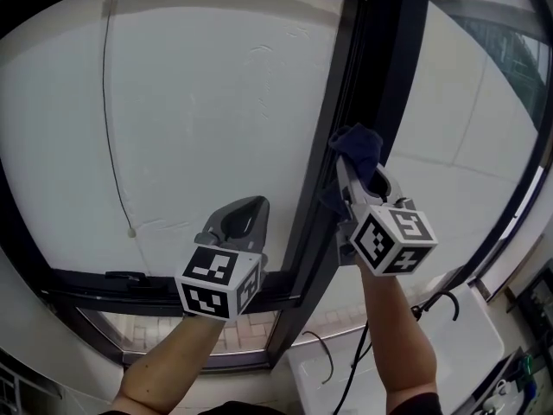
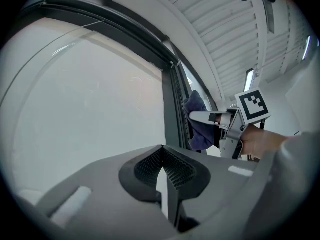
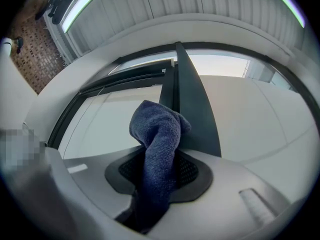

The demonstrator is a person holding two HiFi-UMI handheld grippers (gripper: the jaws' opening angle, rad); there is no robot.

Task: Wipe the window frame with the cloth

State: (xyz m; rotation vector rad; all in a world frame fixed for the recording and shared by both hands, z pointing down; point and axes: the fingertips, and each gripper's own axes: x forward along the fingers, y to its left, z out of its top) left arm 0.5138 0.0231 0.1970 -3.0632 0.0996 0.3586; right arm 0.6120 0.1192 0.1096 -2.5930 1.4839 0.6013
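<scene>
Cloth (image 1: 358, 143) clamped in right gripper (image 1: 347, 168) | against window frame (image 1: 363, 67) | left gripper (image 1: 245, 209) closed

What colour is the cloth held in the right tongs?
The cloth is dark blue, seen best in the right gripper view.

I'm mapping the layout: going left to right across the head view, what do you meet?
Hanging cord → left gripper → dark window frame upright → right gripper, gripping the cloth.

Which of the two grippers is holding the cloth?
The right gripper, jaws shut on the dark blue cloth at the window frame upright. The left gripper has its jaws shut on nothing.
</scene>
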